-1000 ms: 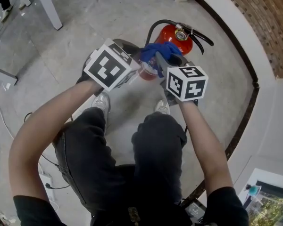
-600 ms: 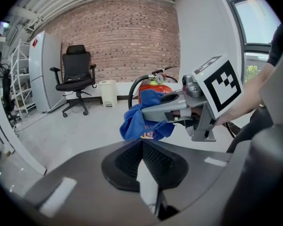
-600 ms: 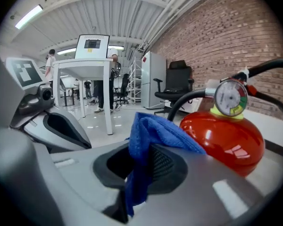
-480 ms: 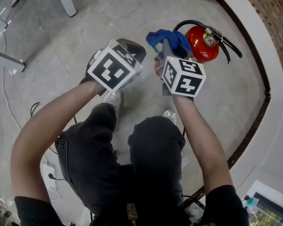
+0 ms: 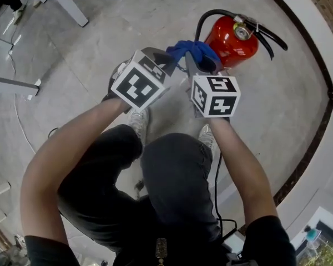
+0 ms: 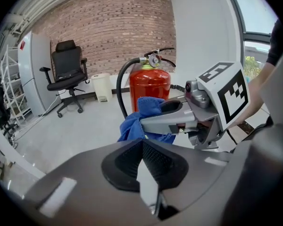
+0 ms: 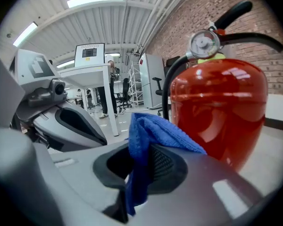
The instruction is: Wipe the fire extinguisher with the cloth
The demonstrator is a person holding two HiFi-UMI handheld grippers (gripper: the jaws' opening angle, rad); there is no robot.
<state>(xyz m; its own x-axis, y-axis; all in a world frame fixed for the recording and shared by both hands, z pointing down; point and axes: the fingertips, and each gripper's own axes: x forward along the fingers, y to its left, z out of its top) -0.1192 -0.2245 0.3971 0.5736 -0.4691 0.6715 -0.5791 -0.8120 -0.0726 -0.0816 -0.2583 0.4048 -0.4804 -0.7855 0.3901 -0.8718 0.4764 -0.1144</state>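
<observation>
Closing in, both hands lower than a second ago. Left hand-held gripper pinched shut, empty. Right hand-held gripper clamps the blue cloth. Fire extinguisher upright on the floor just beyond. Wiping looks imminent, contact unclear.

No readable text anywhere. Left cube & right cube carry b/w square marker patterns only, no letters or nos. Gauge atop the fire extinguisher: dial print too small. Screen in bg: illegible. Red tag on grey cabinet: too small.
</observation>
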